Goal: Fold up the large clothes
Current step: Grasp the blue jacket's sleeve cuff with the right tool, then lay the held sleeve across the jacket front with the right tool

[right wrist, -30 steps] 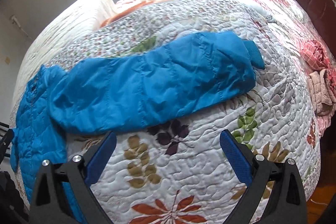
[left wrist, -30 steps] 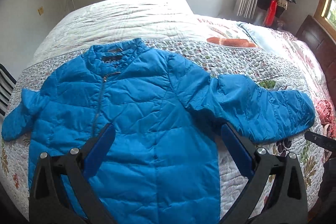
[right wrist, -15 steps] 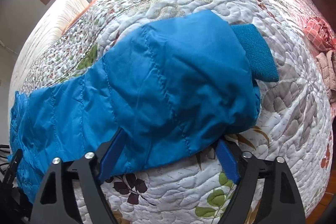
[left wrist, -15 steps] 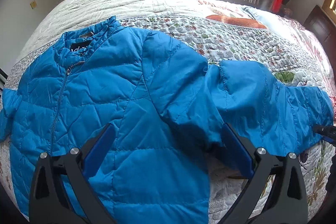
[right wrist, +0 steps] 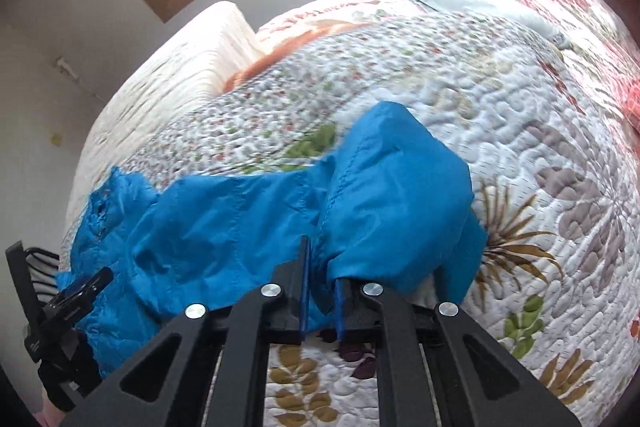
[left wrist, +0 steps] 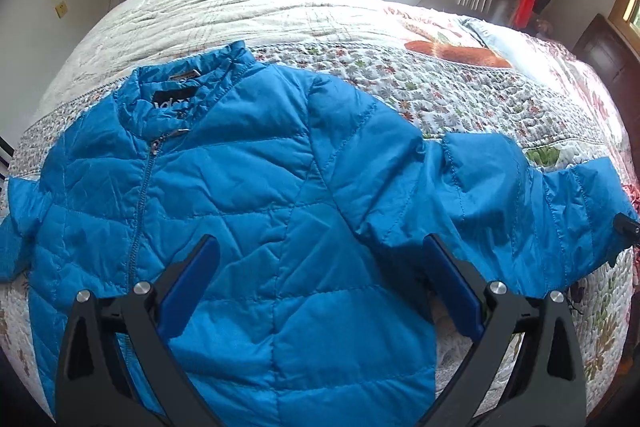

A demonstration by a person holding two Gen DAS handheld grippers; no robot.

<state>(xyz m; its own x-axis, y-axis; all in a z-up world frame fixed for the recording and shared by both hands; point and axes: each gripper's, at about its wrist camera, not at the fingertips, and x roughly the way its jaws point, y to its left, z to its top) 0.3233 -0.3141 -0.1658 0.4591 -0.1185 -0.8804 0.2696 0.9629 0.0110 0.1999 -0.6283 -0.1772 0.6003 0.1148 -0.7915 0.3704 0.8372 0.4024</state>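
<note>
- Your bright blue quilted puffer jacket (left wrist: pixel 256 187) lies spread front-up and zipped on the bed's floral quilted bedspread (left wrist: pixel 460 95), collar at the far side.
- No fold is finished: the body is flat, and the left sleeve is still out.
- Your right tool (right wrist: pixel 320 291) is clamped on the cuff end of the right sleeve (right wrist: pixel 396 199), lifting it.
- Your left tool (left wrist: pixel 320 291) hangs spread apart over the jacket's chest, holding nothing.
- Left: both sleeves in, then the body.

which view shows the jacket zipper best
The left wrist view: the zipper runs down the jacket front in plain sight there. The right wrist view shows only the sleeve pinched in the right gripper, no zipper.
</note>
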